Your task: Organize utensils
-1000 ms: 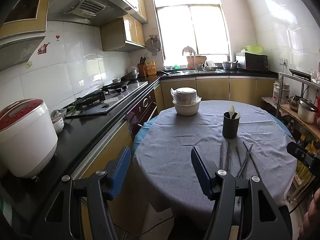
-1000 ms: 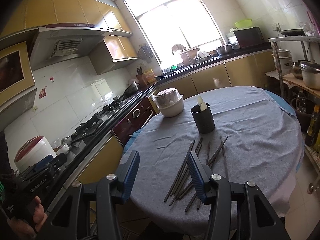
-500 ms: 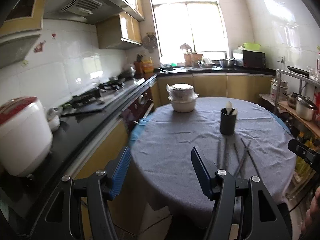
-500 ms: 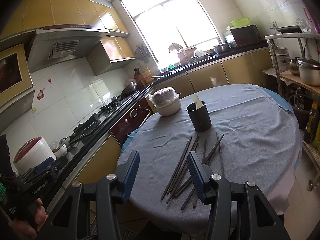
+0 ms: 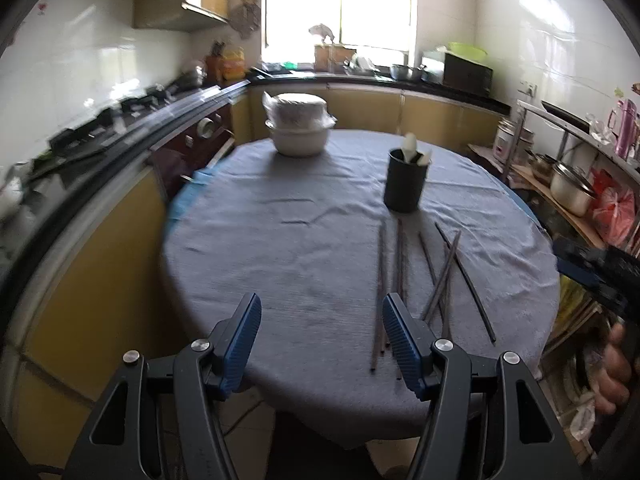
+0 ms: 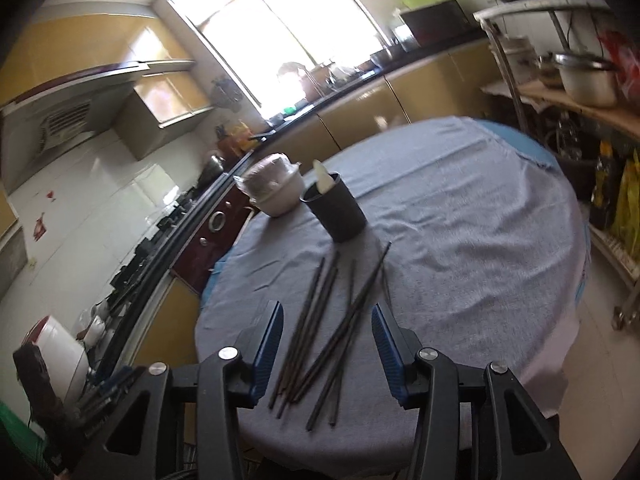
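Both blue-padded fingers (image 5: pixel 402 342) of your left gripper (image 5: pixel 322 338) stand apart with nothing between them, hanging above the near edge of the round table (image 5: pixel 280 264) and its grey cloth. From your left wrist view, the loose chopsticks (image 5: pixel 416 276) lie scattered on the cloth just beyond and beside the right finger, their far ends pointing toward the black cup (image 5: pixel 406 182), which stands upright farther back with pale spoon handles (image 5: pixel 410 147) sticking out of its top. A stack of white bowls (image 5: pixel 298 128) wrapped in clear plastic sits well behind, near the far left rim of the table. At the right edge of that view you can see your own hand (image 5: pixel 612 372) wrapped around the handle of the other gripper, blurred. A dark counter with a stove (image 5: pixel 100 124) runs along the left wall. From your right wrist view, the right gripper (image 6: pixel 326 344) has its jaws parted too, having just closed in a little, and nothing is pinched: the near ends of the chopsticks (image 6: pixel 332 320) lie on the cloth in the gap between the two fingers (image 6: pixel 268 340), but the pads do not press on them. The bundle fans out from there toward the black cup (image 6: pixel 338 212), which stands close beyond the far tips, with the white bowls (image 6: pixel 276 192) just to its left. A rice cooker (image 6: pixel 60 352) sits on the counter at the lower left, and pots rest on a shelf (image 6: pixel 580 100) at the right.
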Demonstrator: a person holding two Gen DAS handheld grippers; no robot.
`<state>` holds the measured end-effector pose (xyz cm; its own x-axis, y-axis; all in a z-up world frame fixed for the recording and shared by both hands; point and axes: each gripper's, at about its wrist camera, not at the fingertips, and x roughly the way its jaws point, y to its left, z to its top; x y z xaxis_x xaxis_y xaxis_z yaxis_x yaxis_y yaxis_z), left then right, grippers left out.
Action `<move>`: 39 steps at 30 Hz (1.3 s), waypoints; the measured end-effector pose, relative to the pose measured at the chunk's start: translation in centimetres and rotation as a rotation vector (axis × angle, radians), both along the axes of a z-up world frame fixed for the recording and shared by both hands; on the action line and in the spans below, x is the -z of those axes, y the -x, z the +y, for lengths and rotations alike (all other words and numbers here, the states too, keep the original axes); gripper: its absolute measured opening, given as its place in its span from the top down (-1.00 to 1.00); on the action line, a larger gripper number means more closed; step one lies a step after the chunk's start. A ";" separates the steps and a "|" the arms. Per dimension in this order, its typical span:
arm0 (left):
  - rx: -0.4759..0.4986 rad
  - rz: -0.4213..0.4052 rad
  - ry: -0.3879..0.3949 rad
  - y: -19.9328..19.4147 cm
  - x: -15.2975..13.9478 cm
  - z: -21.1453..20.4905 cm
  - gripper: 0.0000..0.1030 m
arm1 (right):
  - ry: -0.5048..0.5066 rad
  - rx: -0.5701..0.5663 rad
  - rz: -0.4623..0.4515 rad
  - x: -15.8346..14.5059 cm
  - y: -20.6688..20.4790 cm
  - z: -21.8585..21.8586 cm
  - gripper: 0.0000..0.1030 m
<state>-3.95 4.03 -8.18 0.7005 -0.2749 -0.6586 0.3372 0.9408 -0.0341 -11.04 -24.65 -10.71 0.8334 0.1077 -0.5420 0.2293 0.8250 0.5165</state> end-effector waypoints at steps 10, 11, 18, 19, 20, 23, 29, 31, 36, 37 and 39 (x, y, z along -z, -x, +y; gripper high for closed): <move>0.084 0.131 0.048 -6.4 4.5 -2.5 -0.24 | -0.207 0.001 0.132 6.8 -11.8 -4.8 0.21; 0.091 0.149 0.054 -7.4 4.9 -3.0 -0.24 | -0.239 0.009 0.148 7.8 -13.0 -5.6 0.22; 0.112 0.231 0.091 -12.3 6.8 -5.7 -0.20 | -0.362 0.049 0.236 11.6 -18.0 -8.2 0.53; 0.120 0.238 0.092 -13.0 7.0 -6.2 -0.15 | -0.360 0.050 0.247 11.8 -18.4 -8.3 0.63; 0.128 0.249 0.093 -13.6 7.3 -6.8 -0.03 | -0.346 0.048 0.263 12.1 -18.7 -8.2 0.70; 0.151 0.283 0.102 -15.0 7.8 -8.0 0.26 | -0.336 0.038 0.245 12.3 -18.6 -8.2 0.85; 0.210 0.316 0.109 -16.5 8.3 -11.1 0.27 | -0.433 0.010 0.101 11.9 -15.4 -9.7 0.86; 0.220 0.306 0.094 -17.1 8.4 -12.2 0.27 | -0.453 0.002 0.058 11.8 -14.8 -10.2 0.87; 0.240 0.307 0.086 -18.2 8.5 -13.5 0.27 | -0.485 -0.021 -0.032 12.0 -14.1 -11.3 0.87; 0.244 0.304 0.085 -18.6 8.6 -13.7 0.27 | -0.494 -0.025 -0.050 12.2 -14.1 -11.3 0.87; 0.246 0.307 0.079 -19.3 8.7 -14.1 0.27 | -0.497 -0.027 -0.067 12.7 -14.2 -11.3 0.87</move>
<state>15.39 -10.03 -16.87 0.3818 -0.4684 -0.7968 0.5148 0.8237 -0.2376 3.14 -35.99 -23.44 0.8581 0.3614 -0.3649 0.1640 0.4804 0.8616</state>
